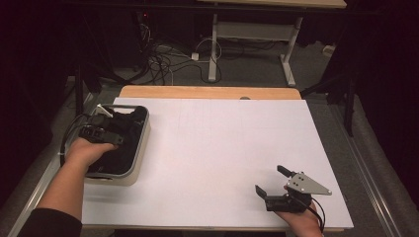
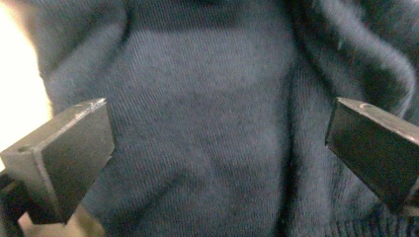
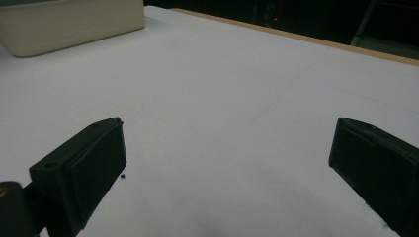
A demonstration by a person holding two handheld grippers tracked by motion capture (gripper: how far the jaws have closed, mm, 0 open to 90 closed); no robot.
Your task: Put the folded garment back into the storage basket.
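Cloth, dark and knitted, lies bunched in the bin, directly under and ahead of my left gripper, which I hold down inside the bin with its jaws spread wide and nothing between them yet. I judge this to be the reach-and-grasp step: the jaws straddle a soft fold, so the next move calls for a short push down into the fabric and then a firm close, gathering enough material that it does not slip out on the lift. My left hand sits over the bin's near wall, and that wall is what I must clear when lifting. My right gripper waits well apart on the white sheet, jaws released and holding nothing, with bare sheet ahead of it and the bin far off to its front left.
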